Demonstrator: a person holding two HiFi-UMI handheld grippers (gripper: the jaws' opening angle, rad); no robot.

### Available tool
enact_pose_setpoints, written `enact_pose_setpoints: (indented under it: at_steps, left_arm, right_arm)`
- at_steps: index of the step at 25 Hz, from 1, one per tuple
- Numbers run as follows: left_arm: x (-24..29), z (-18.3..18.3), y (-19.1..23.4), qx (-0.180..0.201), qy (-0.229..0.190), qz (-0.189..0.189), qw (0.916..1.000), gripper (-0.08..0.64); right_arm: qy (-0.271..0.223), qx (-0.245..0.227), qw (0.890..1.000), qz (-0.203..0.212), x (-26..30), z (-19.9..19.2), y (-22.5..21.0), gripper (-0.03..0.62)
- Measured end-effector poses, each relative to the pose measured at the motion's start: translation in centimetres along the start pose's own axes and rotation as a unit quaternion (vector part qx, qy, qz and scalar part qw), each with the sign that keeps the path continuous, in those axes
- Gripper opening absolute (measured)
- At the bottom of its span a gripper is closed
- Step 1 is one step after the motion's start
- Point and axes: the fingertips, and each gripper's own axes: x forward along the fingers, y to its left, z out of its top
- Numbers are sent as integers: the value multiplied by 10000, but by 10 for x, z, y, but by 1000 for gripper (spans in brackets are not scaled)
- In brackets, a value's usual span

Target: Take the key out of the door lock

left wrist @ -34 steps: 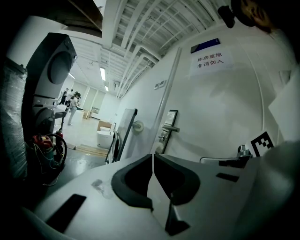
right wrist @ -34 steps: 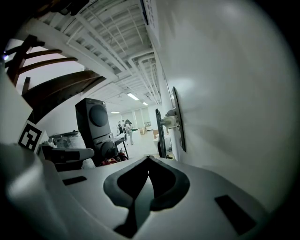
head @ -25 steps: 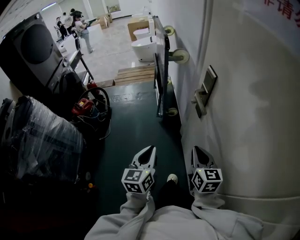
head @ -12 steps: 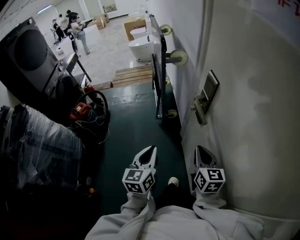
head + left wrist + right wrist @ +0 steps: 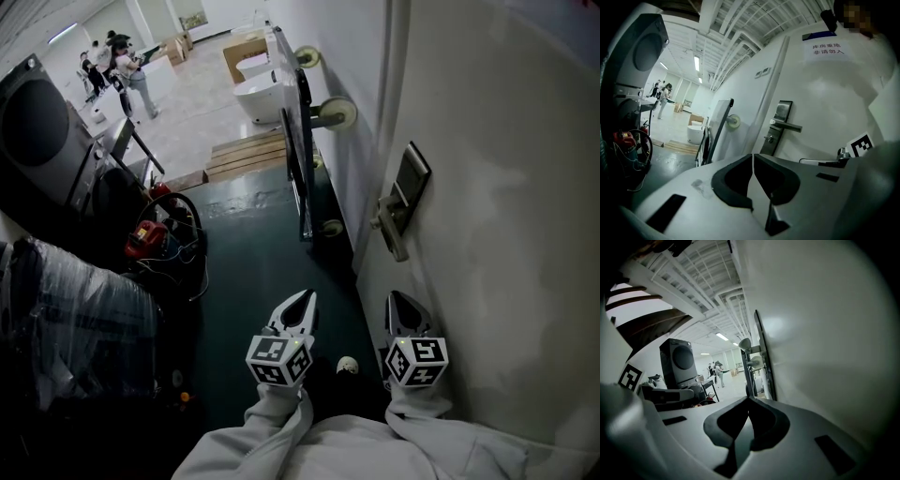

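Note:
The white door fills the right side of the head view. On it sits a dark metal lock plate with a lever handle. Just below the lever a small metal stub, seemingly the key, sticks out of the plate. My left gripper is shut and empty, well short of the lock and to its left. Close beside the door face, below the plate, my right gripper is also shut and empty. In the gripper views both the left gripper and the right gripper have their tips together.
A black panel on wheels leans along the wall past the door. Beyond it are a wooden pallet and a white tub. At left stand a dark washing machine, a red tool with cables and a plastic-wrapped bundle. Several people stand far off.
Both grippers have moved forward along the door, so the lock plate now sits nearer and lower in the head view. Both stay shut.

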Motion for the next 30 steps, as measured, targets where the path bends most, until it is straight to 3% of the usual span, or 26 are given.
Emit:
enact_pose_setpoints:
  at_steps: [14,27,30]
  left_arm:
    - [68,26,6,-34,381,-1005,9942,23]
    - [116,31,-10,-141,739,-2021,9765,23]
    - [126,27,-10,-307,919,-2189,9709,23]
  right_arm:
    - [-145,298,9961,-818,28,17,-21,52]
    - [-284,467,9846,-1660,28,23,-37,52]
    - [-284,515,9812,-1837,27,21,-38,52]
